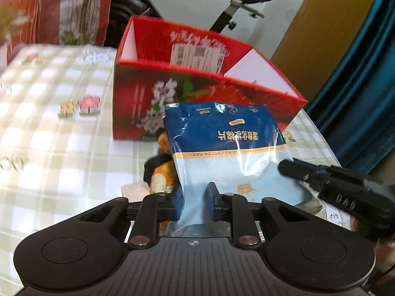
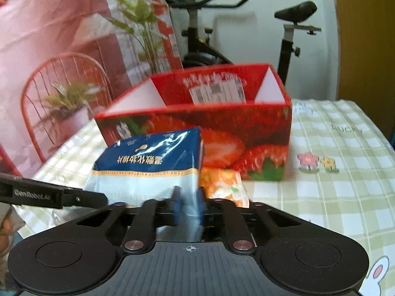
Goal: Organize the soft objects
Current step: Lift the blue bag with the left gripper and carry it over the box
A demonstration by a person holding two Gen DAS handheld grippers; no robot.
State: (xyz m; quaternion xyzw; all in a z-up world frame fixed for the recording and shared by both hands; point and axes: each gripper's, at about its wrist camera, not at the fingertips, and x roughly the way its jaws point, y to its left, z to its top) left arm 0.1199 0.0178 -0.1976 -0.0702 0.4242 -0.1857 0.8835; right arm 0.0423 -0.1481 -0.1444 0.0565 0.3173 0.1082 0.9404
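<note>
While both tongs, left [image 1: 195, 203] and right [image 2: 188, 208], clamp the blue plastic cotton-pad pack [image 1: 229, 153], it stands before the red cardboard strawberry box [image 1: 197, 83].

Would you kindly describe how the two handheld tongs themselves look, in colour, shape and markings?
Both tongs are matte black. Each has a ribbed grey plate with a small crosshair mark, two round discs at the sides, linkage bars with silver rivets, and blue pads on the fingers. The left tongs carry white "GenRobot.AI" lettering on the side, readable from the right wrist view; the right tongs show embossed letters, too blurred to read.
</note>
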